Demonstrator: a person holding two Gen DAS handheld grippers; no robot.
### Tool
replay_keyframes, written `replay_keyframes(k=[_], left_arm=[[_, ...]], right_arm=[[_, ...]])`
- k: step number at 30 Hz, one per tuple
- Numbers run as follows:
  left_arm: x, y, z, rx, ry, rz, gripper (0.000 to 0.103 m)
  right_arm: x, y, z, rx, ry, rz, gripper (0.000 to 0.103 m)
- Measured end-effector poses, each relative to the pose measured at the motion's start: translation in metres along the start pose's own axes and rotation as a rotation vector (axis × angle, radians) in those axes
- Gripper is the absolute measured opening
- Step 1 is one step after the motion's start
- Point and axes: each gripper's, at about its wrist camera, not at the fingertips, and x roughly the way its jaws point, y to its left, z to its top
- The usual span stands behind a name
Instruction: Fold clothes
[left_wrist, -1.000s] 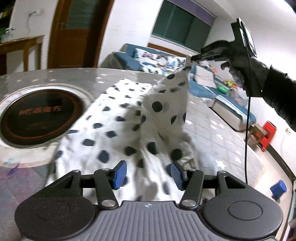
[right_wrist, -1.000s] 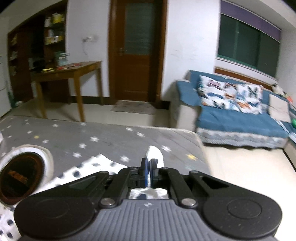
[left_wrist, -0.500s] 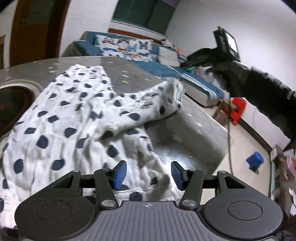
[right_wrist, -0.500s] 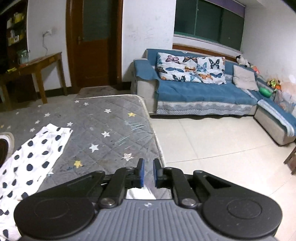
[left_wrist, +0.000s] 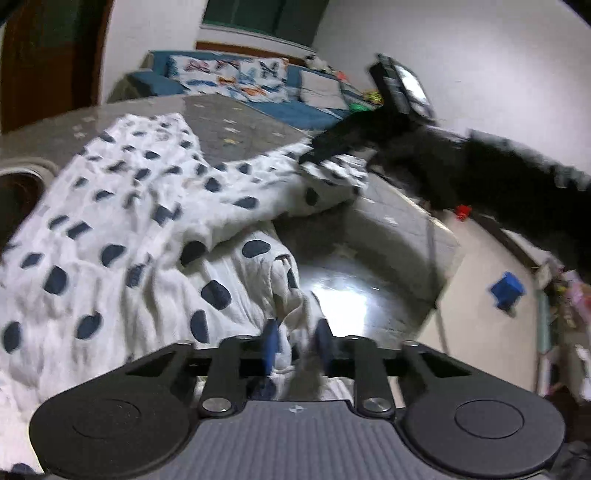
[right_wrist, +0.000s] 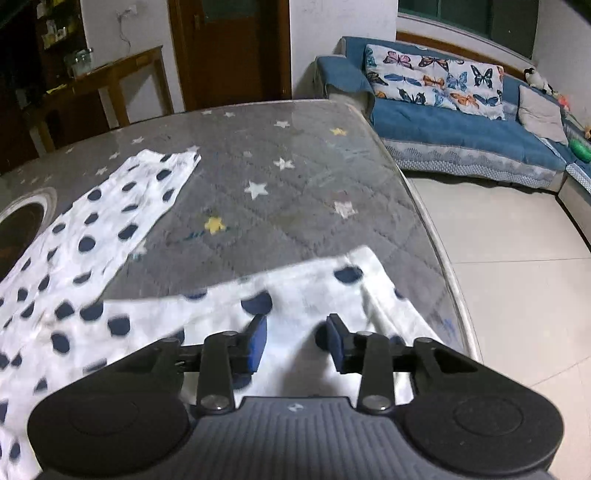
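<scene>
Grey quilted table with a spotted garment spread across it

The table (right_wrist: 295, 192) has a grey quilted cover printed with white and yellow stars, under a glossy sheet that throws back the room light near its front edge (left_wrist: 343, 295). A white garment with dark blue dots (right_wrist: 110, 229) lies directly on it: one leg stretches flat toward the far side, the other runs toward the table's right edge, and the near part is bunched into folds (left_wrist: 155, 258). At the left, a round dark inset with a pale rim (right_wrist: 22, 221) is set into the tabletop, and the cloth lies just beside it
</scene>
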Motion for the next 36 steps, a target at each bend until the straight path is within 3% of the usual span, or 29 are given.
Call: replay_keyframes(k=[6, 9, 12, 15, 16, 18, 19, 22, 25, 31, 33, 34, 36], left_arm=[[-0.004, -0.012, -0.015, 0.066, 0.055, -0.167, 0.012], [-0.007, -0.008, -0.016, 0.058, 0.054, -0.175, 0.012], [-0.023, 0.002, -0.010, 0.032, -0.007, -0.153, 0.014], [-0.053, 0.020, -0.003, -0.005, -0.115, -0.071, 0.022], [-0.062, 0.027, -0.002, -0.023, -0.149, -0.017, 0.025], [-0.076, 0.044, 0.000, -0.076, -0.197, 0.127, 0.043], [-0.082, 0.053, -0.001, -0.109, -0.208, 0.203, 0.046], [-0.087, 0.074, -0.005, -0.176, -0.192, 0.381, 0.048], [-0.086, 0.087, -0.016, -0.225, -0.141, 0.479, 0.049], [-0.081, 0.093, -0.027, -0.244, -0.123, 0.455, 0.047], [-0.074, 0.098, -0.029, -0.245, -0.116, 0.443, 0.027], [-0.074, 0.099, -0.030, -0.248, -0.117, 0.439, 0.023], [-0.076, 0.101, -0.031, -0.248, -0.126, 0.419, 0.011]], right_arm=[[0.031, 0.011, 0.032, 0.009, -0.039, -0.009, 0.038], [0.046, 0.023, 0.052, -0.018, -0.037, -0.041, 0.044], [0.059, 0.037, 0.073, -0.052, -0.033, -0.082, 0.044], [0.054, 0.055, 0.088, -0.092, -0.073, -0.111, 0.044], [0.051, 0.062, 0.092, -0.104, -0.085, -0.075, 0.044], [0.049, 0.080, 0.098, -0.113, -0.088, 0.024, 0.044], [0.051, 0.092, 0.100, -0.125, -0.081, 0.073, 0.044], [0.061, 0.131, 0.107, -0.167, -0.051, 0.195, 0.044], [0.080, 0.166, 0.115, -0.198, -0.024, 0.245, 0.043], [0.116, 0.206, 0.130, -0.203, 0.018, 0.203, 0.043], [0.122, 0.211, 0.131, -0.197, 0.010, 0.180, 0.043], [0.124, 0.213, 0.131, -0.194, 0.003, 0.172, 0.042], [0.126, 0.217, 0.132, -0.185, -0.009, 0.166, 0.031]])
